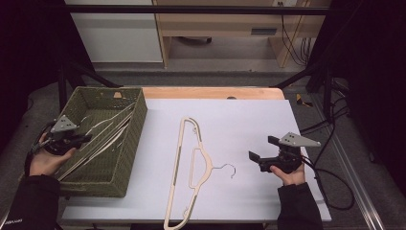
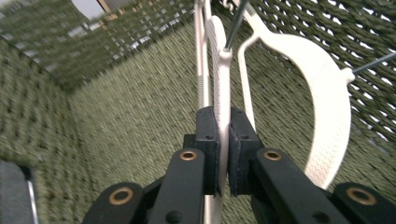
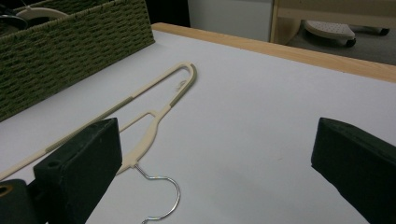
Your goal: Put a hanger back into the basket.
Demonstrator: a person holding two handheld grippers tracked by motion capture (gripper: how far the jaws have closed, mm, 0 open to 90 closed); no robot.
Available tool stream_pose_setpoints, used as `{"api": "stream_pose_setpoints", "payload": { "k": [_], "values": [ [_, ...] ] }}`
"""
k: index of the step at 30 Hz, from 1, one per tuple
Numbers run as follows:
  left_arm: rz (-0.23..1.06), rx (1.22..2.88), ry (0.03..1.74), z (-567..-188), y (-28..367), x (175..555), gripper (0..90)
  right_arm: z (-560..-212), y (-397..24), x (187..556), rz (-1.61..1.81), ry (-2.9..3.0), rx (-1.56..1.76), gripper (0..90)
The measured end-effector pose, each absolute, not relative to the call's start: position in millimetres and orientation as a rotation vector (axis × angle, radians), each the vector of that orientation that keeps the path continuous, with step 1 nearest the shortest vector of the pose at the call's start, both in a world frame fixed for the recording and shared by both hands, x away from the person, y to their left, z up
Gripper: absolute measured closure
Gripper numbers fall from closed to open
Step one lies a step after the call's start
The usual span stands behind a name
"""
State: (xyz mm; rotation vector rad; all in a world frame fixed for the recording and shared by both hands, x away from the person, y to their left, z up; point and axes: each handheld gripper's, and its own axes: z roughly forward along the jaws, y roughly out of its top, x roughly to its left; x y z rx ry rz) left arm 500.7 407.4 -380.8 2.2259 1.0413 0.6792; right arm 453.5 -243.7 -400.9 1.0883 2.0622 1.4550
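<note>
The left gripper [image 1: 79, 139] hangs inside the green woven basket [image 1: 136, 136] at the left end of the bench [image 1: 249, 124]. Its fingers [image 2: 208, 140] are clamped on the thin edge of a cream plastic hanger [image 2: 219, 79], which runs straight up between the two pads and on toward the basket's far wall. Just right of the fingers a second hanger [image 2: 327, 107] curves round in a broad arc, and a thin metal hook crosses above it. From the high view, several hangers lie slanted in the basket beyond the fingers, their long bars resting along its right wall.

Between the two grippers, another cream hanger [image 1: 184, 172] lies flat on the white bench sheet, well apart from the basket. Its long loop points away from the person and its wire hook [image 1: 229, 168] faces the right gripper.

The right gripper [image 1: 263, 149] rests low over the bench at the right, held in the person's right hand [image 1: 289, 175]. Its fingers [image 3: 79, 163] stand wide apart with nothing between them. The flat hanger lies ahead of them and to their left, its wire hook just beside the left finger in the right gripper view, not touching it.
</note>
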Motion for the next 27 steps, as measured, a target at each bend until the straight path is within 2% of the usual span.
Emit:
{"api": "stream_pose_setpoints", "payload": {
  "k": [9,21,27],
  "values": [
    [0.558,2.257,1.049,-383.6,395.7,499.1,76.8,-402.0,-242.3,453.8,1.448,2.072,1.085,2.3],
    [0.536,2.261,1.0,-379.1,384.9,488.5,65.1,-402.0,-242.2,453.4,1.451,2.074,1.076,2.5],
    [0.553,2.219,0.99,-369.6,390.3,477.3,62.5,-400.7,-241.2,452.3,1.462,2.069,1.081,2.6]
  ]
}}
